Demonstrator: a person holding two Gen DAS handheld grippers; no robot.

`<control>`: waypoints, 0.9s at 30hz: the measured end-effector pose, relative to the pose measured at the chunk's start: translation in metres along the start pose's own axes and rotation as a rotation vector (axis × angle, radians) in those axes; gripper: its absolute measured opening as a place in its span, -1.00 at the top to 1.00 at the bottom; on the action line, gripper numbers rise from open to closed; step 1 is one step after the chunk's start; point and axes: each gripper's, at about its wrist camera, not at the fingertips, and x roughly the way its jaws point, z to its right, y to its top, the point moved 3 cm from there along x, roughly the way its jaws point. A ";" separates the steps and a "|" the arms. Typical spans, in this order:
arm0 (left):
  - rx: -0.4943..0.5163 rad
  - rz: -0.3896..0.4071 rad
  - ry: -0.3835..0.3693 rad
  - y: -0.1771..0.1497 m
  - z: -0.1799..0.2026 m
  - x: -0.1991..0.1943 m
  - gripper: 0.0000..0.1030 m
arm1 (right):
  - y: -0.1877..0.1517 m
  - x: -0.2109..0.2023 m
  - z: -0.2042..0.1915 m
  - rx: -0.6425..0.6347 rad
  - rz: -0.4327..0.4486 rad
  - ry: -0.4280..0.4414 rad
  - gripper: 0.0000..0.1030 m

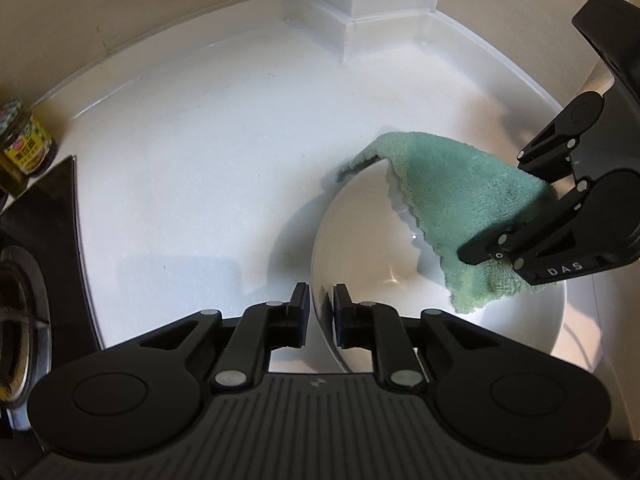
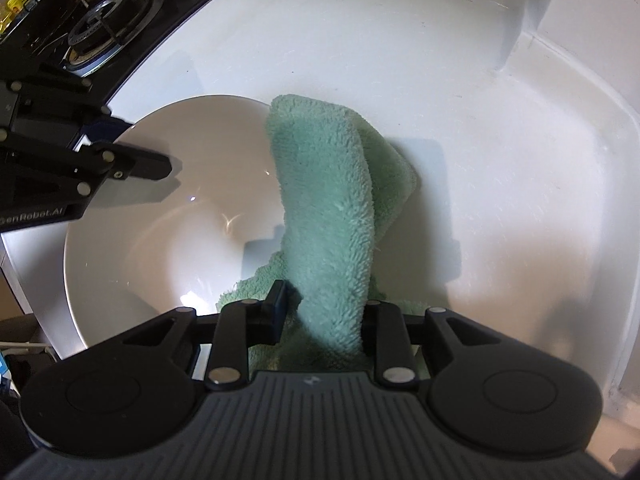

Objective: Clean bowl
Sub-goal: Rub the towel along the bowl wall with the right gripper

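Straddling the near rim of the white bowl (image 1: 360,248), the left gripper (image 1: 321,312) has one pad on either side of the rim; a small gap shows on both sides, so it reads as released, not pinching. No earlier view to compare. Bowl sits on the white counter (image 1: 192,184), stretching ahead and right of that claw. Right gripper (image 2: 320,320) is clenched on the green cloth (image 2: 332,216): a thick fold of it fills the space between the fingers and rises straight ahead of them. Cloth drapes over the bowl's rim, part inside the bowl, part lying on the counter beyond. From the right claw, bowl lies ahead and left, with the left gripper at its far-left rim. Gas stove (image 2: 104,24) sits far ahead-left of the right claw. Jar (image 1: 24,140) with yellow label stands far left of the left claw, beside the stove edge.
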 end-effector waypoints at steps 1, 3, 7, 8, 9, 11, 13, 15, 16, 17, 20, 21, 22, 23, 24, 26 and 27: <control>0.012 -0.001 0.003 0.002 0.001 0.000 0.67 | 0.003 0.002 -0.003 -0.004 -0.001 0.001 0.58; 0.055 0.000 0.006 0.010 0.003 0.002 0.67 | 0.002 -0.001 -0.001 -0.006 0.000 0.004 0.58; 0.141 -0.011 -0.001 0.021 0.008 0.007 0.74 | 0.000 -0.003 -0.005 -0.078 -0.007 -0.012 0.53; 0.152 -0.014 0.003 0.021 0.009 0.007 0.76 | 0.000 -0.005 -0.006 -0.112 -0.019 -0.018 0.50; 0.161 -0.018 0.008 0.022 0.010 0.007 0.77 | 0.003 -0.004 -0.009 -0.141 -0.033 -0.025 0.49; 0.163 -0.020 0.013 0.021 0.011 0.008 0.78 | 0.007 -0.002 -0.012 -0.184 -0.054 -0.036 0.43; 0.156 -0.010 0.019 0.019 0.010 0.008 0.78 | 0.017 0.001 -0.017 -0.275 -0.089 -0.065 0.40; 0.144 -0.003 0.011 0.018 0.009 0.007 0.80 | 0.029 0.003 -0.022 -0.373 -0.091 -0.113 0.40; 0.137 -0.001 0.007 0.017 0.008 0.006 0.80 | 0.035 0.005 -0.024 -0.419 -0.077 -0.128 0.40; 0.126 0.000 0.007 0.017 0.008 0.006 0.81 | 0.043 0.007 -0.026 -0.469 -0.052 -0.135 0.39; 0.073 0.016 0.018 0.014 0.004 0.005 0.81 | 0.052 0.010 -0.019 -0.401 -0.017 -0.105 0.43; 0.058 0.022 0.017 0.014 0.003 0.005 0.81 | 0.052 0.009 -0.016 -0.363 -0.011 -0.098 0.44; 0.047 0.026 0.018 0.014 0.003 0.005 0.81 | 0.051 0.009 -0.012 -0.314 -0.006 -0.091 0.48; 0.037 0.030 0.023 0.014 0.003 0.005 0.81 | 0.047 0.008 -0.008 -0.255 -0.003 -0.084 0.50; 0.025 0.035 0.031 0.014 0.004 0.005 0.81 | 0.042 0.006 -0.004 -0.199 -0.001 -0.082 0.50; 0.011 0.042 0.036 0.013 0.003 0.005 0.81 | 0.029 0.004 -0.004 -0.140 -0.015 -0.096 0.50; 0.008 0.047 0.040 0.013 0.003 0.005 0.81 | 0.025 0.003 -0.005 -0.122 -0.022 -0.097 0.50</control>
